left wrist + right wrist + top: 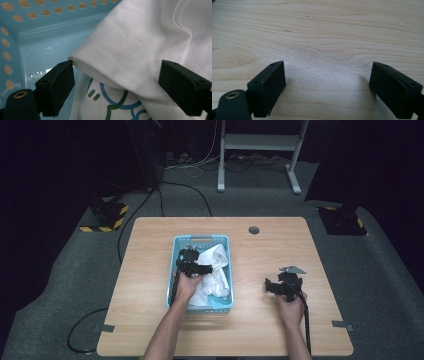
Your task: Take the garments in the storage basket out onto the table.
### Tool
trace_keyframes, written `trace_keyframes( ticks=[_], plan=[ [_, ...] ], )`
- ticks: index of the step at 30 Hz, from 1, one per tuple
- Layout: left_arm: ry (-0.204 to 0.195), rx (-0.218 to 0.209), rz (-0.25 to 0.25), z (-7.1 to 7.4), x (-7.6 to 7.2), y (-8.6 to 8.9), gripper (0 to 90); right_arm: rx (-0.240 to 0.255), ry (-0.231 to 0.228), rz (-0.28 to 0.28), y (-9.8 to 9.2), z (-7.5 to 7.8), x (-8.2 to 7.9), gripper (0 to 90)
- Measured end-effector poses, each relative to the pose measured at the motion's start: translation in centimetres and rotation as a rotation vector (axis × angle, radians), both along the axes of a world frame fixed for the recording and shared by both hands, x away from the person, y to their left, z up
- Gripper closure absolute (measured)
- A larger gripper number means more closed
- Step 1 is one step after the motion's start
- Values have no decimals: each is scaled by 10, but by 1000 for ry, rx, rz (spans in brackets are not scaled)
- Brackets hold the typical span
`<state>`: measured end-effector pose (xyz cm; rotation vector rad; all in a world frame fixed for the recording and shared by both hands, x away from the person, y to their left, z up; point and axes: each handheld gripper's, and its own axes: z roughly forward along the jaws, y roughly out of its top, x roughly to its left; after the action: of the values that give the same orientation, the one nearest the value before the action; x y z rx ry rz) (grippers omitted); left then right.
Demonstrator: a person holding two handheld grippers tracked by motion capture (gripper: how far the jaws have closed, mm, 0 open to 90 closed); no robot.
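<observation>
Blue perforated basket (176, 251) sits on the wooden table (150, 270), left of centre. It holds one white garment (216, 270), bunched against the right wall and spilling toward the basket's 5 o'clock corner. In the left gripper view the cloth shows a blue and green printed outline on a lower layer, and bare basket floor (45, 53) lies at 9 o'clock of the fold.

Left gripper (192, 265) is inside the basket, at 9 o'clock of the garment, the forearm entering from 6 o'clock of the high view. Its jaws stand wide with a rolled fold of the garment (120, 57) between them; the left pad (58, 85) touches the fold's edge, and no squeeze is evident. Read as open around the cloth.

Right gripper (280, 287) is at 3 o'clock of the basket, well apart from it, low over bare table (324, 37). Jaws spread wide, nothing between them.
</observation>
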<state>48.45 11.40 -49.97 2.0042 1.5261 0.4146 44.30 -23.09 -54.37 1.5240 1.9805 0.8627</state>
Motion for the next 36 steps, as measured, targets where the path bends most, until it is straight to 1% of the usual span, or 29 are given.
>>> trace_keyframes(
  ticks=[2, 3, 8, 9, 10, 13, 15, 18, 21, 24, 25, 27, 32, 35, 36],
  plan=[
    [-1, 11, -7, 0, -1, -1, 236, 0, 0, 0, 0, 0, 0, 132],
    [2, 14, -12, 0, -1, -2, 293, 0, 0, 0, 0, 0, 0, 132],
    [22, 2, -29, -1, 0, -1, 524, 0, 0, 0, 0, 0, 0, 130],
    [33, -8, -32, 0, 1, 0, 569, -1, 1, 1, 0, 0, 0, 130],
    [36, -7, -31, 0, 1, 1, 613, 0, 0, 0, 0, 0, 0, 130],
    [51, -31, -34, 0, 1, 3, 736, 0, 1, 1, 0, 0, 0, 130],
    [53, -45, -34, 0, 1, 4, 793, 0, 1, 1, 0, 0, 0, 130],
    [46, -52, -39, 3, 0, 5, 823, -1, 1, 1, 0, 0, 0, 130],
    [22, -56, -50, 7, -2, 5, 830, -1, 1, 1, 0, 0, 0, 130],
    [-4, -79, -56, 12, -5, 7, 831, -1, 0, 1, 0, 0, 0, 130],
    [-14, -94, -60, 15, -6, 8, 831, 0, 1, 1, 0, 0, 0, 130],
    [-32, -111, -70, 19, -7, 9, 831, -1, 1, 1, 0, 0, 0, 130],
    [-94, -143, -91, 40, -11, 11, 831, 0, 1, 1, 0, 0, 0, 130],
    [-130, -167, -96, 53, -13, 13, 831, -1, 1, 1, 0, 0, 0, 130],
    [-144, -181, -96, 58, -14, 14, 831, -1, 1, 1, 0, 0, 0, 130]
  ],
)
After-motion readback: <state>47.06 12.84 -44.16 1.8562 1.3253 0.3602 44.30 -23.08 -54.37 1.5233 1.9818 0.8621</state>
